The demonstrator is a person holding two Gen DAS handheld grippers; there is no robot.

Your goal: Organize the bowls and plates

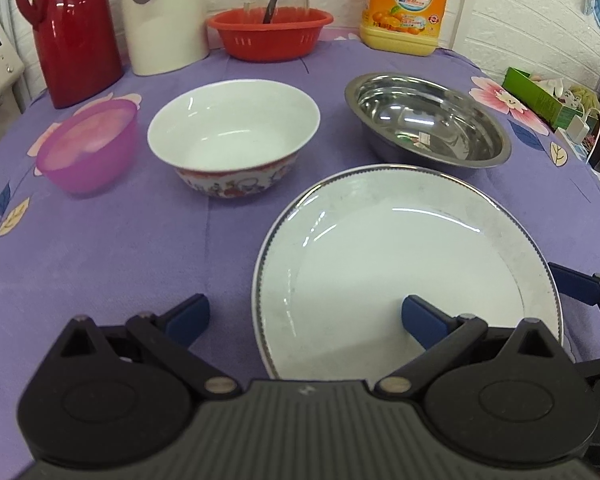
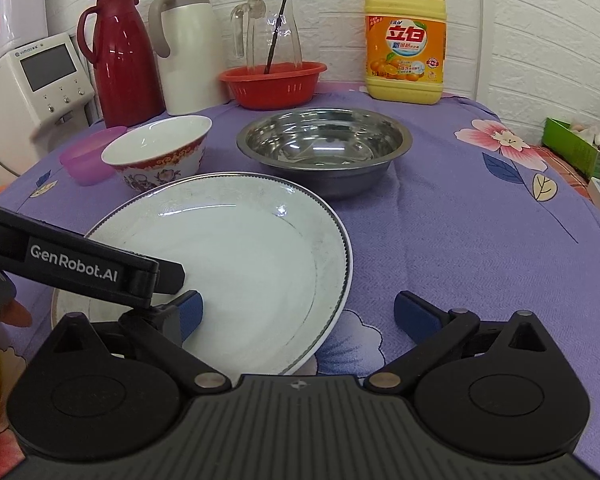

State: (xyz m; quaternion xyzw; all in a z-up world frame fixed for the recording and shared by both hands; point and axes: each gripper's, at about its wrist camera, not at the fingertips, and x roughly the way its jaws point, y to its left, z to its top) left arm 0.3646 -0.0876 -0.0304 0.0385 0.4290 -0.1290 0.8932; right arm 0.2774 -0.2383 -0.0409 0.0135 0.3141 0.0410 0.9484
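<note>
A white plate (image 1: pixel 404 264) with a dark patterned rim lies on the purple cloth at the near edge; it also shows in the right wrist view (image 2: pixel 236 256). My left gripper (image 1: pixel 304 320) is open, its jaws astride the plate's near left rim. My right gripper (image 2: pixel 298 314) is open, its jaws astride the plate's near right rim. Behind stand a white bowl with red pattern (image 1: pixel 232 136) (image 2: pixel 160 152), a steel bowl (image 1: pixel 428 120) (image 2: pixel 324 148) and a small pink bowl (image 1: pixel 90 148) (image 2: pixel 86 156).
At the back stand a red thermos (image 2: pixel 120 60), a white thermos (image 2: pixel 186 48), a glass jug in a red basket (image 2: pixel 274 82) and a yellow detergent bottle (image 2: pixel 406 44). A green box (image 2: pixel 572 144) sits at the right edge. A white appliance (image 2: pixel 40 80) stands left.
</note>
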